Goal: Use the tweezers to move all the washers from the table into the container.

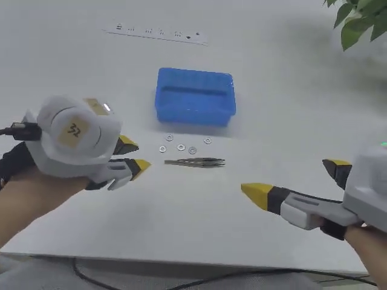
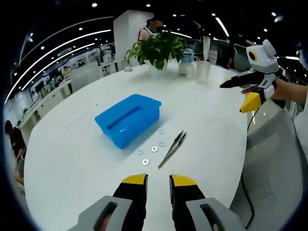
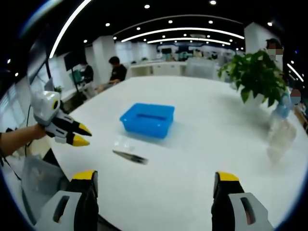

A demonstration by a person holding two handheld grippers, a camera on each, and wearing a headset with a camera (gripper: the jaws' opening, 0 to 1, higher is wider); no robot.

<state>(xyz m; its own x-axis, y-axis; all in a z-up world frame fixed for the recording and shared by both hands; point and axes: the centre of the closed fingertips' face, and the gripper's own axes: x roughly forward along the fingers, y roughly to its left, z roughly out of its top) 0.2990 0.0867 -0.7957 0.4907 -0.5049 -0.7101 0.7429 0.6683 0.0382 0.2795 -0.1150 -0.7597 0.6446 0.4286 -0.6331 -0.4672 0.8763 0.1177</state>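
left tongs [image 1: 140, 154] white, yellow tips, "32" sticker [image 1: 74, 130], black cable [image 1: 15, 128]

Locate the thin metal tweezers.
In the head view the thin metal tweezers lie flat on the white table, in front of the small silver washers and blue plastic container.

The container [image 1: 195, 96] is glossy blue plastic. The tweezers [image 1: 195, 162] and washers [image 1: 181, 147] are bare bright metal. The table [image 1: 290, 121] is smooth, low-gloss.
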